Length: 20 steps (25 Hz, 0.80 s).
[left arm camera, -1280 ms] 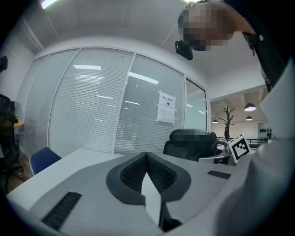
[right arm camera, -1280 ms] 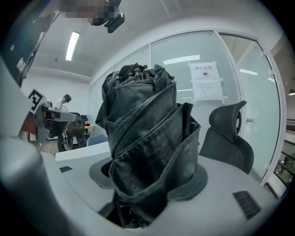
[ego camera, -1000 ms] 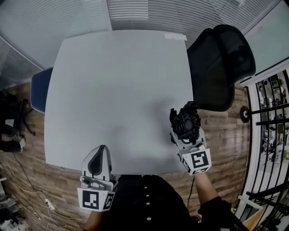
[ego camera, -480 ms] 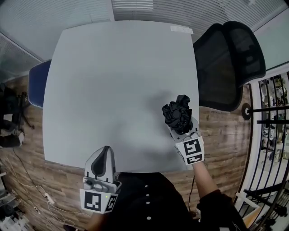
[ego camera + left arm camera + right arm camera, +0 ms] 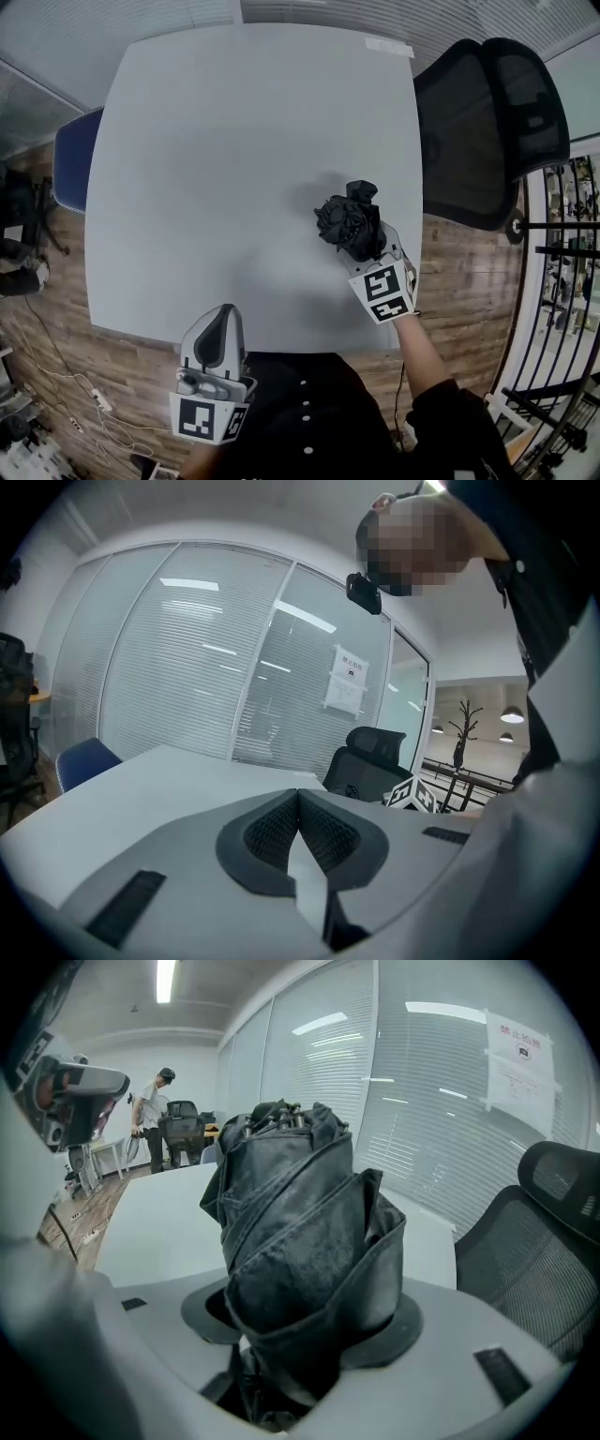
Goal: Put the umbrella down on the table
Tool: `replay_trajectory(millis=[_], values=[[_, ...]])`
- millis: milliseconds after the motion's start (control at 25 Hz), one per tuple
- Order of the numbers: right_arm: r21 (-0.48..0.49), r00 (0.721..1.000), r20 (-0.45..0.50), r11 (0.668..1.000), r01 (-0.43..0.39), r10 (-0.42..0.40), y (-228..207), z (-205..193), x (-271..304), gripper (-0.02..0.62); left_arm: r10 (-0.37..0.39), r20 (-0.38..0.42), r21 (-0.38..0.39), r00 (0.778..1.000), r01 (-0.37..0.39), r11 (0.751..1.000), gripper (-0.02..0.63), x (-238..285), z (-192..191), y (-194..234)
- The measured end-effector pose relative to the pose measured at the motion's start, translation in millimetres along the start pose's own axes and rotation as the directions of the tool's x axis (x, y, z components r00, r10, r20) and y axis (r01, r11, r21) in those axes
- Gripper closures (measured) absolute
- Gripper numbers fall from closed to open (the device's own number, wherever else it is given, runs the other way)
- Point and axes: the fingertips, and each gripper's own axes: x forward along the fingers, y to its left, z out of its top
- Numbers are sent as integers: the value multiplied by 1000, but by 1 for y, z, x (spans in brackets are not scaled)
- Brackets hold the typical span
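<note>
Over the table at its right side, our right gripper clasps the folded umbrella, long axis pointing ahead and down; our left gripper, jaws together, empty, hangs back.

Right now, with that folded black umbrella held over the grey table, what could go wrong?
The folded black fabric umbrella is close to the pale grey table's right edge; released there it might roll onto the wooden floor. Its loose folds bulge over the right gripper and could snag on opening.
</note>
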Motion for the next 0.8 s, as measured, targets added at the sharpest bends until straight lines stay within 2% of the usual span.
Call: replay_trajectory(millis=[200, 520, 800], values=[[-74, 998, -53, 997, -28, 24, 4, -9, 16, 323, -4, -15, -7, 1000, 4, 1000, 591, 5, -5, -14], [-223, 984, -171, 971, -88, 50, 39, -20, 59, 321, 13, -35, -20, 999, -14, 1000, 591, 2, -12, 5], [-307, 975, -213, 944, -121, 56, 53, -34, 78, 316, 23, -54, -28, 998, -24, 999, 592, 5, -17, 9]])
